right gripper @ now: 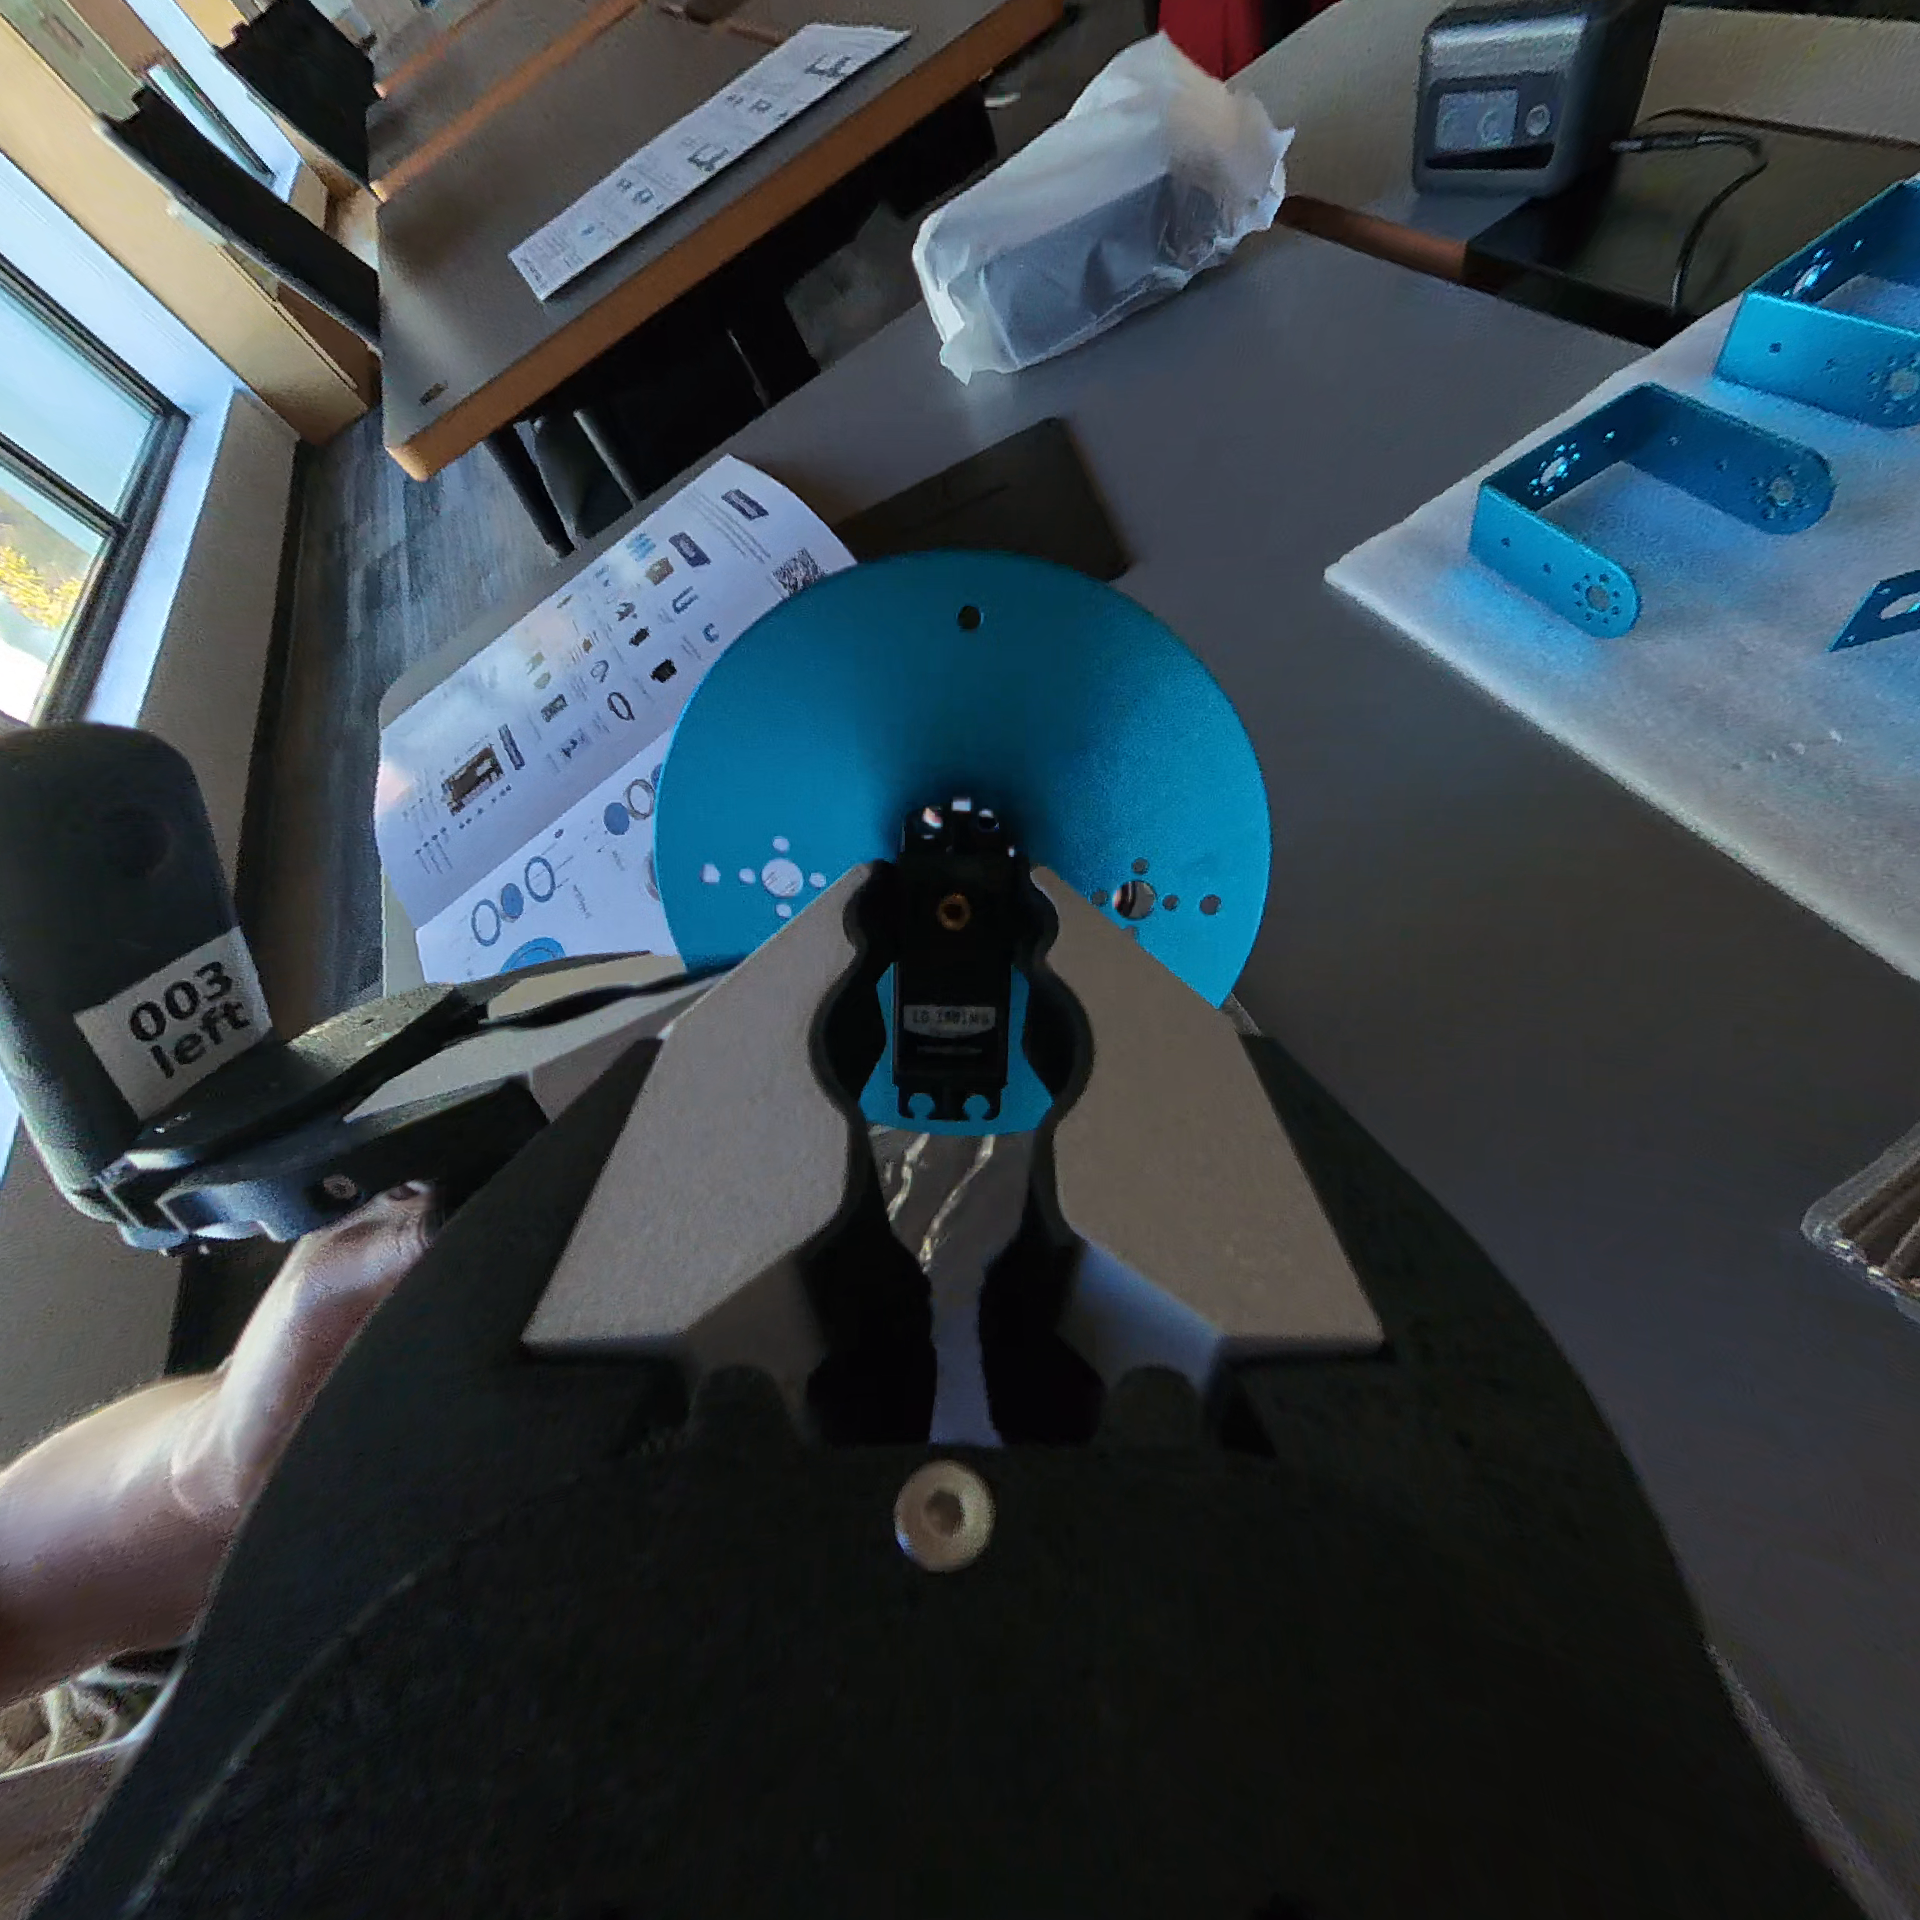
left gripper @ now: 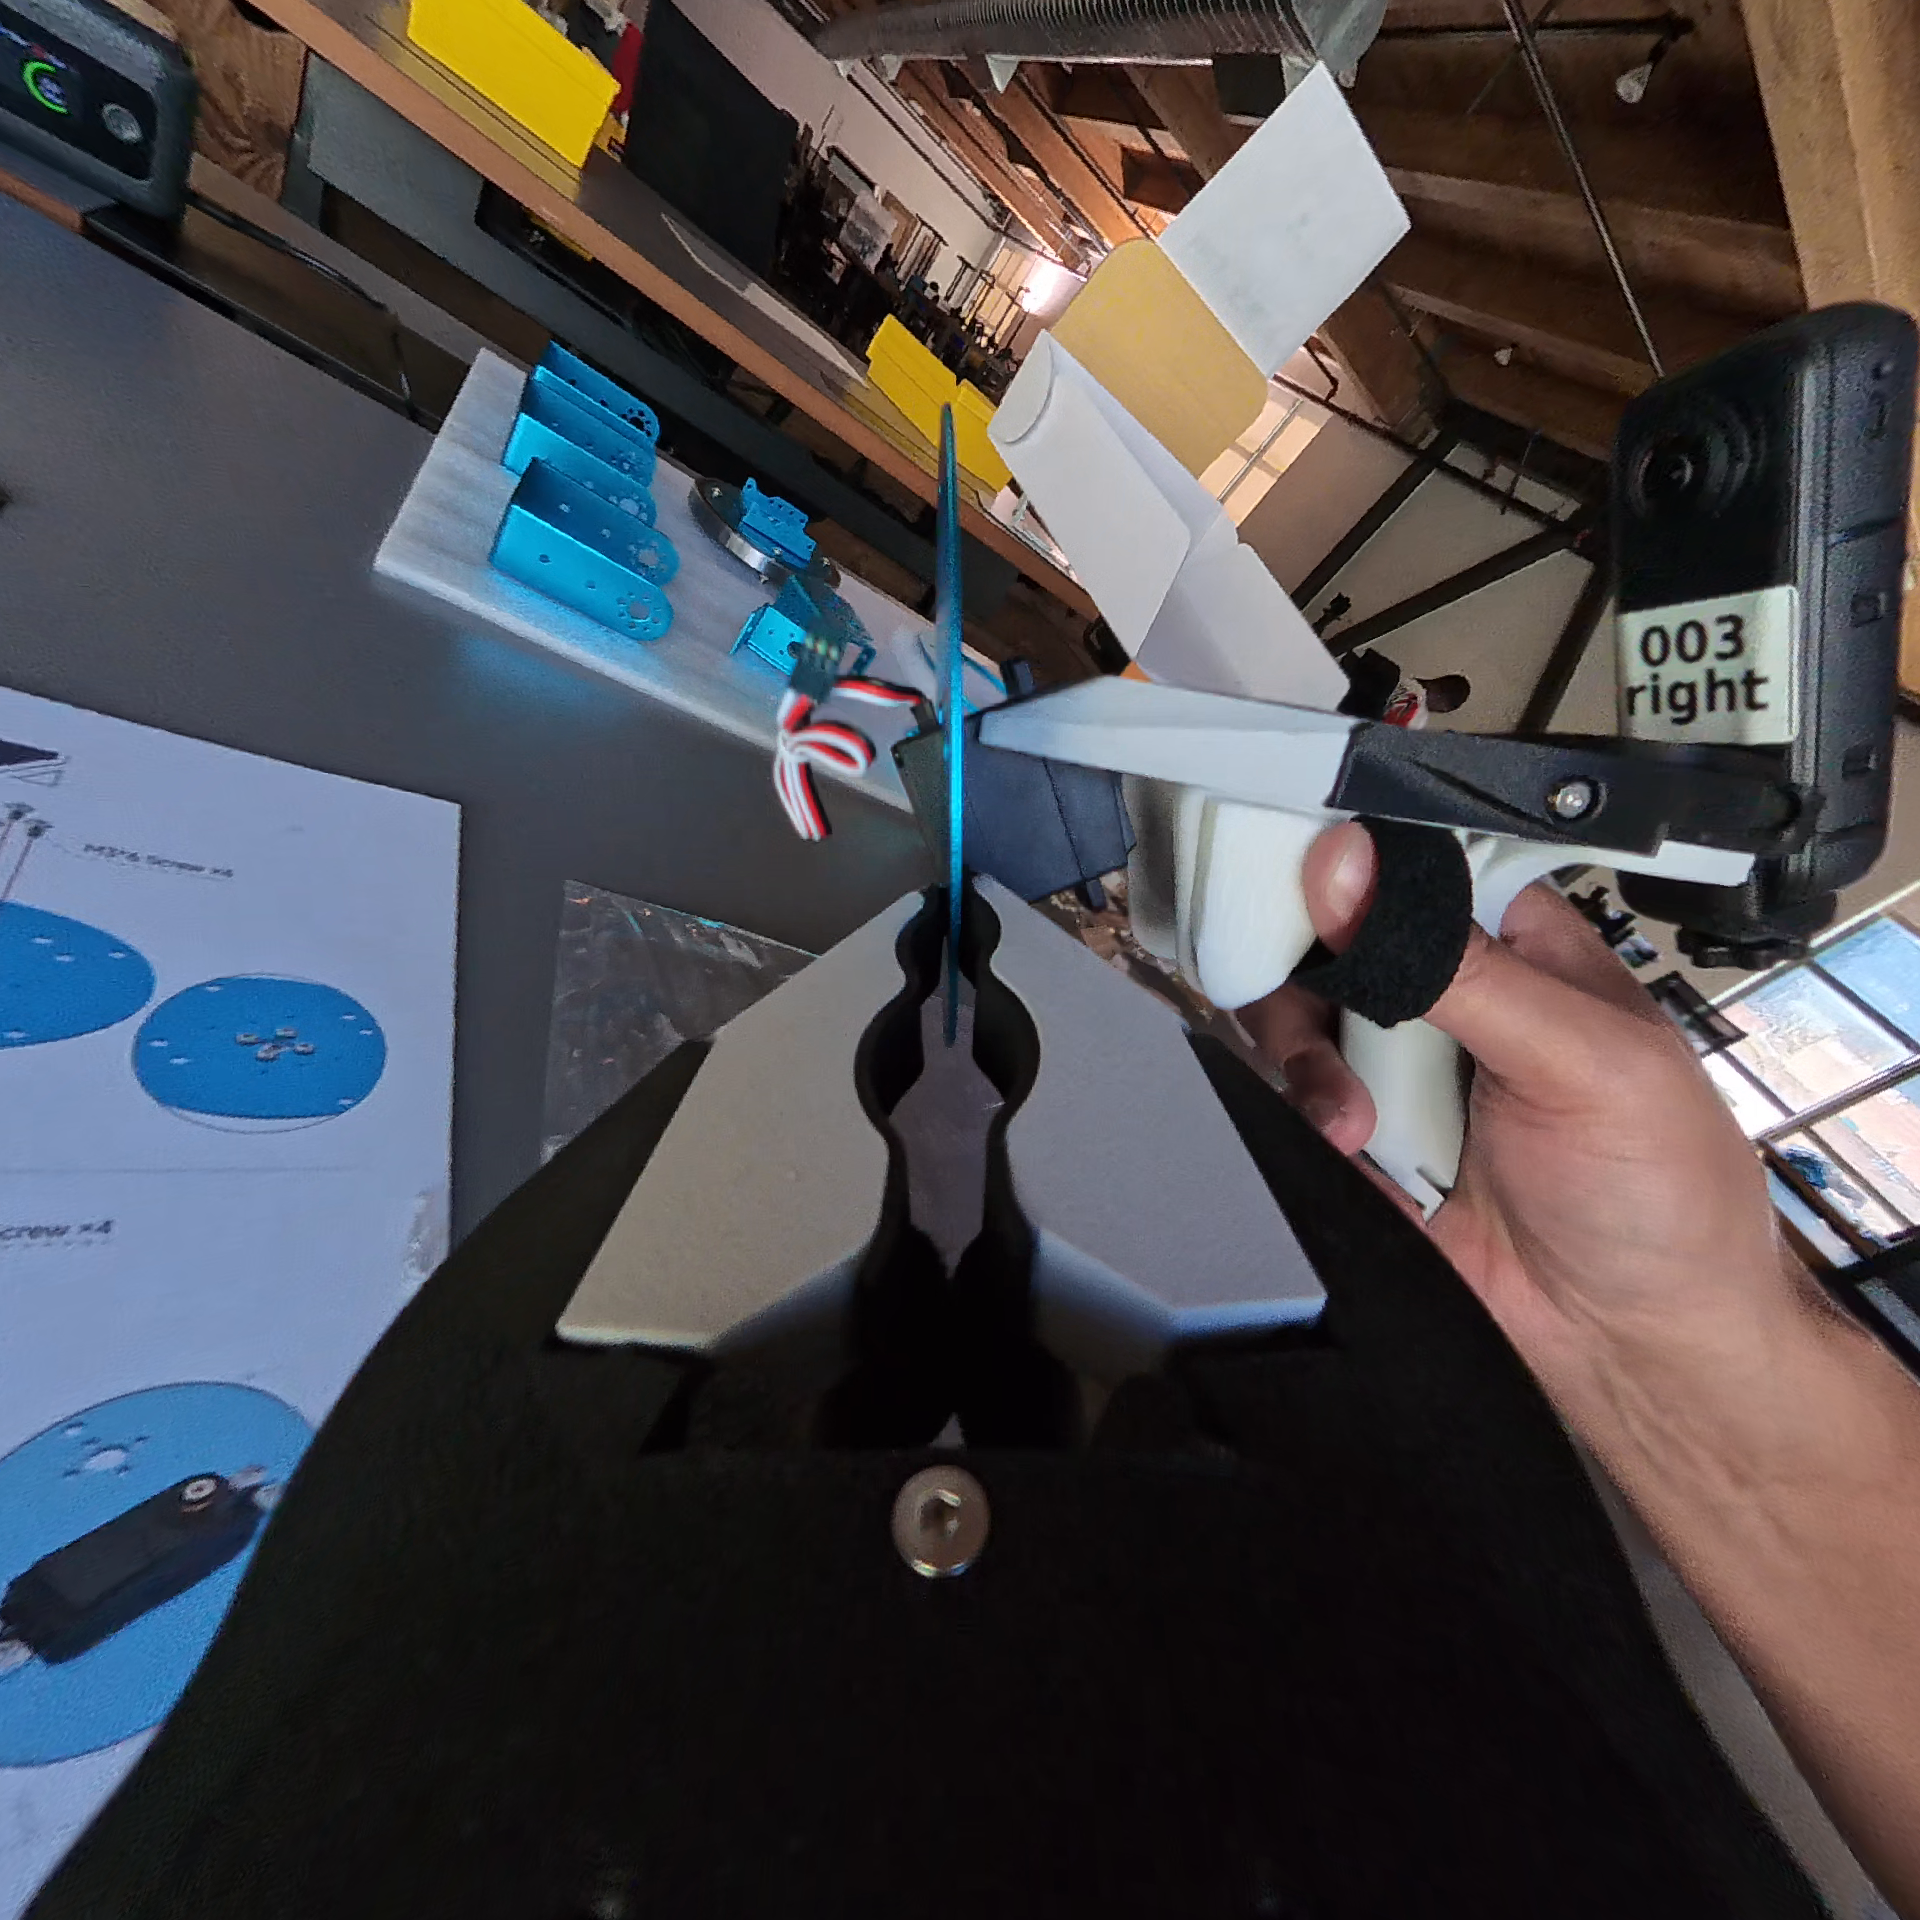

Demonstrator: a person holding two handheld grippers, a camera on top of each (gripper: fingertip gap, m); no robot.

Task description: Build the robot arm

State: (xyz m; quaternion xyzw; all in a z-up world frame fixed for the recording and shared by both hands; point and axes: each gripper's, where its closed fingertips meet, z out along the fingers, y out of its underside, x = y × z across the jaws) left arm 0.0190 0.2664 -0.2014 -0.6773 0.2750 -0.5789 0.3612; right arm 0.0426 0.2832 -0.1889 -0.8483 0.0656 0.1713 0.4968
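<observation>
Blue disc [right gripper: 966, 727] pinched edge-on by left gripper [left gripper: 951, 914]; right gripper [right gripper: 951, 883] – level – clamps black servo [right gripper: 948, 987]

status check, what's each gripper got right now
Left gripper shut on blue disc, edge-on between its fingers. Right gripper shut on black servo, pressed against the disc face. Both held above the table; nothing between them.
</observation>
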